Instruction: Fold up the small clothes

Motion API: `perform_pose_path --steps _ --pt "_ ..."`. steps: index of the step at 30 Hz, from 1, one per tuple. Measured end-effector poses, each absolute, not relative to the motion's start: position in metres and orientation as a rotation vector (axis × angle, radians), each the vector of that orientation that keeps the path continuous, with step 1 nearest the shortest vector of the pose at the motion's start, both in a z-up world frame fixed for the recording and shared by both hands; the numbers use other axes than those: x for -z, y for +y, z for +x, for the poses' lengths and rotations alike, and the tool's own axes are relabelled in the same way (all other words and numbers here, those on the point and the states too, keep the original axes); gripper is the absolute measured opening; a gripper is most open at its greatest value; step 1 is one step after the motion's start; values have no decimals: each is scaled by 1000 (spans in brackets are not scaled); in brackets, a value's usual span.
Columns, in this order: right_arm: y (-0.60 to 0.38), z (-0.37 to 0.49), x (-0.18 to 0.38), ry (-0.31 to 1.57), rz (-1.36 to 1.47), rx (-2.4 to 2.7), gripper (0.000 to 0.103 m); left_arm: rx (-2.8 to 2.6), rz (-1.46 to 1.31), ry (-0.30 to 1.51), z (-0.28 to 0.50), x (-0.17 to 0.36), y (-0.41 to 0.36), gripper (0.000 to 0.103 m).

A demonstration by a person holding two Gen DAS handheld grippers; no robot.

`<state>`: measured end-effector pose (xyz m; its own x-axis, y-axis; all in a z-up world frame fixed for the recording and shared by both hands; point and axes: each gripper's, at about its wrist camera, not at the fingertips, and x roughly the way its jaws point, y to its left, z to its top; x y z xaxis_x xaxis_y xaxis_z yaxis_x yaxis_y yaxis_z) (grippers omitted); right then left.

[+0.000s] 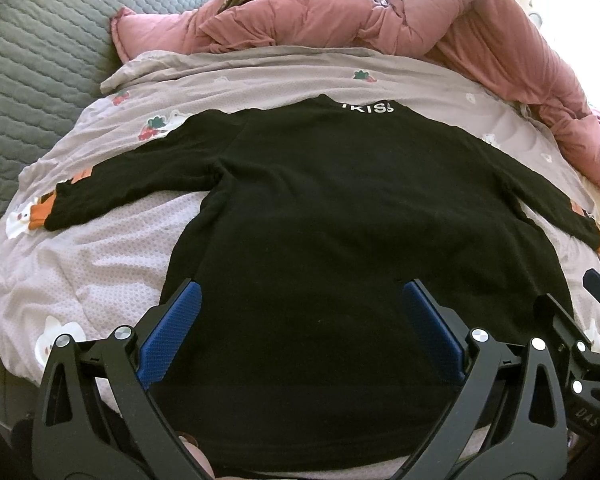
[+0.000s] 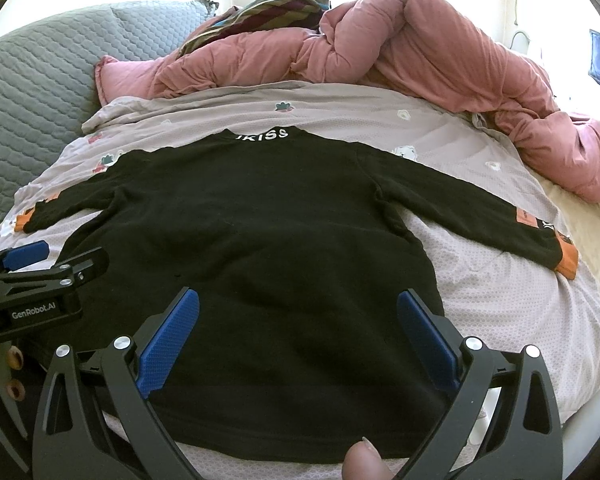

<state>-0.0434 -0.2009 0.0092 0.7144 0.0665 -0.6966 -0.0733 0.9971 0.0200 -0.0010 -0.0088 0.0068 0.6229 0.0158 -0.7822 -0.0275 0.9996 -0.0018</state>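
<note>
A small black long-sleeved top (image 1: 320, 240) lies flat on the bed, collar with white letters at the far end, both sleeves spread out with orange cuffs. It also shows in the right wrist view (image 2: 268, 240). My left gripper (image 1: 300, 292) is open, its blue pads above the left part of the hem. My right gripper (image 2: 298, 300) is open above the right part of the hem. The right gripper's black frame (image 1: 572, 336) shows at the right edge of the left wrist view. The left gripper (image 2: 40, 264) shows at the left of the right wrist view.
The top lies on a pale mauve patterned quilt (image 1: 100, 264). A bunched pink duvet (image 1: 440, 28) lies along the far side and right. A grey quilted cover (image 1: 32, 60) is at the left. Striped fabric (image 2: 268, 8) sits behind the duvet.
</note>
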Motion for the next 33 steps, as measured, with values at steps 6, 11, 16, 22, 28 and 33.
perform_pose_path --steps 6,11,16,22,28,33 --pt "-201 -42 -10 764 -5 -78 99 -25 -13 898 -1 -7 -9 95" --pt "-202 -40 -10 767 -2 -75 99 -25 -7 900 0 -5 -10 95" --pt "-208 -37 -9 766 3 -64 99 -26 -4 902 2 -5 -12 95" --pt "-224 -29 -7 775 23 -26 99 -22 6 907 13 -7 -20 95" --pt "-249 -19 -4 783 55 29 99 -5 28 911 31 -7 -32 95" --pt "-275 -13 -4 768 70 87 99 6 41 910 41 -6 -41 95"
